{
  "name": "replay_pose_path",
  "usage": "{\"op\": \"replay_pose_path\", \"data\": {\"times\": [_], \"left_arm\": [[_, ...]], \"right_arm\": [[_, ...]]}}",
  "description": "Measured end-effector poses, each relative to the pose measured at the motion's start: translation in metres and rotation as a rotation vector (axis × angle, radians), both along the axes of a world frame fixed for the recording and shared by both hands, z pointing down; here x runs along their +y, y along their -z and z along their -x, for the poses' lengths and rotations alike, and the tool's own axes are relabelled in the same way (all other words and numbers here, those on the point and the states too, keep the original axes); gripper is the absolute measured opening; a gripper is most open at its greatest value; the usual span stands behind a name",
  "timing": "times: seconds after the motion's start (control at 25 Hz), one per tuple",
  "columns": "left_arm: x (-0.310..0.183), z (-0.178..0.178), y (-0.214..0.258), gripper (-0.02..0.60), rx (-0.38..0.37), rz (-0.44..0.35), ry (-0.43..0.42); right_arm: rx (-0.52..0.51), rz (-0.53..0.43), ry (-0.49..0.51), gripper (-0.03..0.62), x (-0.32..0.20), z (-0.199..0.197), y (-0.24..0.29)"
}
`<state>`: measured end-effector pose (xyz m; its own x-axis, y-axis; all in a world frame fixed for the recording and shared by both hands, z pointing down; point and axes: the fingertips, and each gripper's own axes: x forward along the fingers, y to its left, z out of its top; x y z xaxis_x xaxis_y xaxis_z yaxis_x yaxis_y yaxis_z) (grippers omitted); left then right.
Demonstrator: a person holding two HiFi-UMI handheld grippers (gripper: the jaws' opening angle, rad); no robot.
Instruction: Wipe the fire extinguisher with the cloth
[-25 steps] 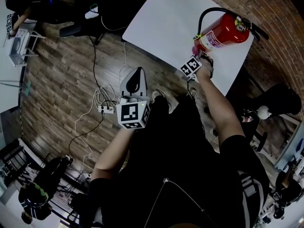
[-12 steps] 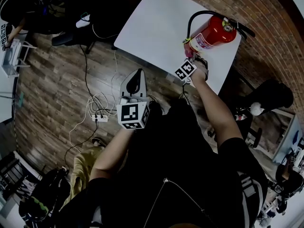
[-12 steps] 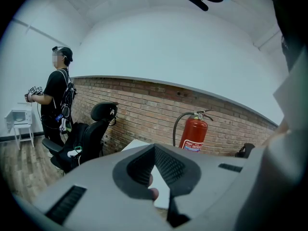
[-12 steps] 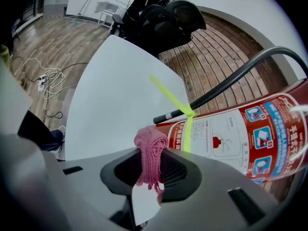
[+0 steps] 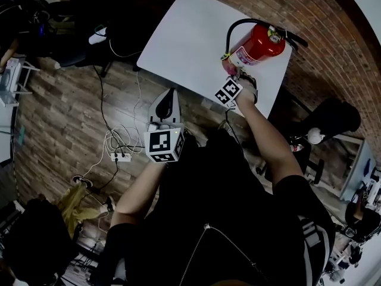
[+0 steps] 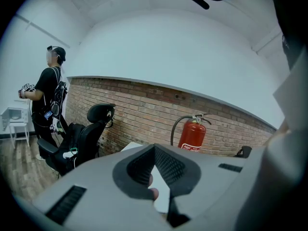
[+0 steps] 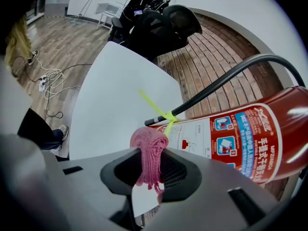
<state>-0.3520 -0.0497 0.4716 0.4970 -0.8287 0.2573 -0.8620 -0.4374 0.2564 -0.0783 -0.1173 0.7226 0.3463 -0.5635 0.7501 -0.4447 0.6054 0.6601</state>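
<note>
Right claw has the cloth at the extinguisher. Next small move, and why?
Probably ease the right claw forward until the pink cloth presses on the fire extinguisher, then start the stroke. The cloth is pinched firmly and bunched right at the white label near the yellow tie, but contact isn't clearly visible.

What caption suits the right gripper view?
Right gripper holds a pink cloth by the red fire extinguisher on a white table.

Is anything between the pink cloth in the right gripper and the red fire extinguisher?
Nothing visible does. The pink knitted cloth, clamped in the right gripper, sits right beside the labelled end of the red fire extinguisher; contact cannot be told.
</note>
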Motion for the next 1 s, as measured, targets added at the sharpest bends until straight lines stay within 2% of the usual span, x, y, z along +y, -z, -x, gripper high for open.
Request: {"op": "replay_pose_path", "data": {"times": [0.28, 1.0], "left_arm": [[0.000, -0.004, 0.004, 0.010, 0.014, -0.013, -0.012], [-0.003, -0.019, 0.011, 0.011, 0.050, -0.028, -0.031]], "right_arm": [[-0.013, -0.007, -0.007, 0.104, 0.002, -0.003, 0.025], [-0.030, -0.099, 0.004, 0.104, 0.001, -0.002, 0.112]]}}
